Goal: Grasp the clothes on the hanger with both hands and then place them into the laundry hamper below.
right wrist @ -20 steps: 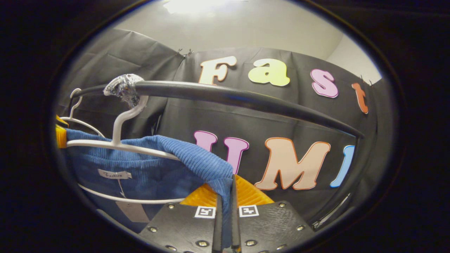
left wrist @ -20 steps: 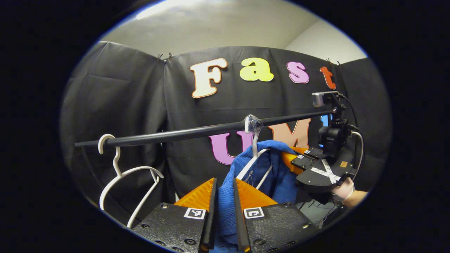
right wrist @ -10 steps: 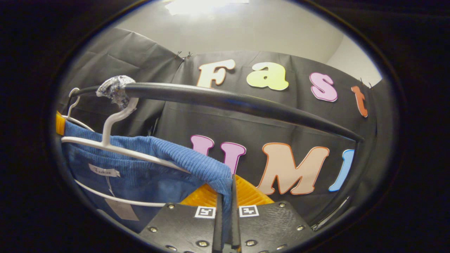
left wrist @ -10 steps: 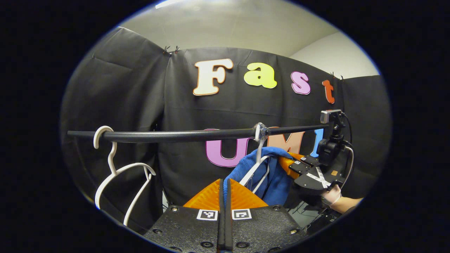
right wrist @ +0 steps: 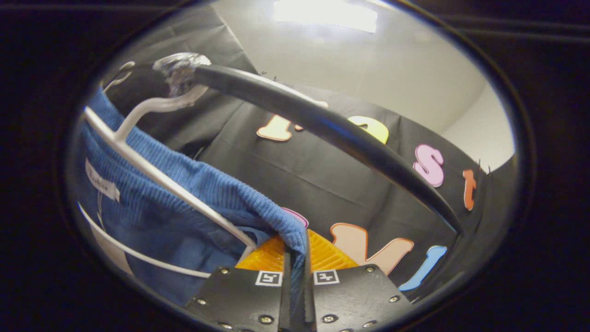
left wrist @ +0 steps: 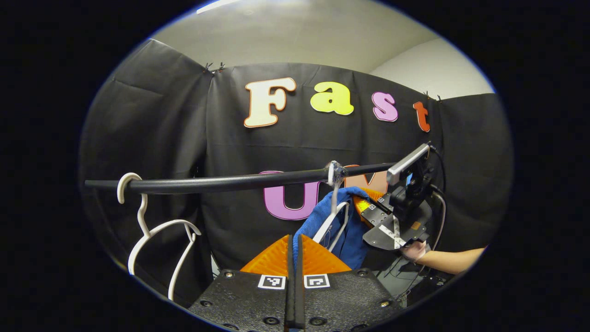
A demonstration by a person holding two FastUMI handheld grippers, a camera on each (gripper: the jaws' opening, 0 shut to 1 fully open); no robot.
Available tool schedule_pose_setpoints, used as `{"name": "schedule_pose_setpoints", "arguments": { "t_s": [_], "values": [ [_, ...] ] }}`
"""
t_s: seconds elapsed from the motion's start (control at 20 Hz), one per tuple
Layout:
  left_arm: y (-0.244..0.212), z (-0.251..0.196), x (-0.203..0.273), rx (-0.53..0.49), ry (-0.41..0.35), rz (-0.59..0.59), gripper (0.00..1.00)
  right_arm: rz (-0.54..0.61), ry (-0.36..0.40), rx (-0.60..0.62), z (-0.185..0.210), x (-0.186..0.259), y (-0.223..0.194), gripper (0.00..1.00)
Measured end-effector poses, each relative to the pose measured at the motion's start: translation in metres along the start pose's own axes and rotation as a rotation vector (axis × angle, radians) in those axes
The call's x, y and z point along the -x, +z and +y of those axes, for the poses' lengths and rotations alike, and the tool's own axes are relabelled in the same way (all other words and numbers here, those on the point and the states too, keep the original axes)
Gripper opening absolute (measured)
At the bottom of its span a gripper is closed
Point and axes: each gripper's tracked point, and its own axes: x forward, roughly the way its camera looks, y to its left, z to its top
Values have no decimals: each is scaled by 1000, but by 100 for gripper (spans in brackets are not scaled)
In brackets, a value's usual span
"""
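Grippers [left wrist: 295,244] [right wrist: 295,249] tilted, pinching sweater [right wrist: 216,193].

dim booth | ceiling light [right wrist: 325,14] glares (overhead) | fisheye bends edges

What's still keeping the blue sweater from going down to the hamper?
The white hanger is still threaded inside the blue sweater and hooked over the black rail. Both the left gripper and right gripper pinch the fabric. The hamper isn't visible.
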Motion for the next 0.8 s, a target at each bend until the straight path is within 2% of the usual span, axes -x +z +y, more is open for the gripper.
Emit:
{"name": "schedule_pose_setpoints", "arguments": {
  "t_s": [0.1, 0.25, 0.45, 0.65, 0.8],
  "values": [
    [-4, 9, -2, -31, 13, 10, 0, 29, 43, -10, 11, -4, -15, 10],
    [0, 26, -3, -78, 36, 8, 0, 29, 62, -37, 13, 10, -8, 8],
    [3, 35, -2, -93, 20, 16, 0, 41, 115, -107, 11, 24, 0, 6],
    [0, 48, 0, -248, 24, 58, 0, 43, 191, -82, 13, 37, 9, 5],
    [-13, 48, 0, -293, 3, 90, 0, 57, 199, -102, 12, 47, 7, 5]
  ]
}}
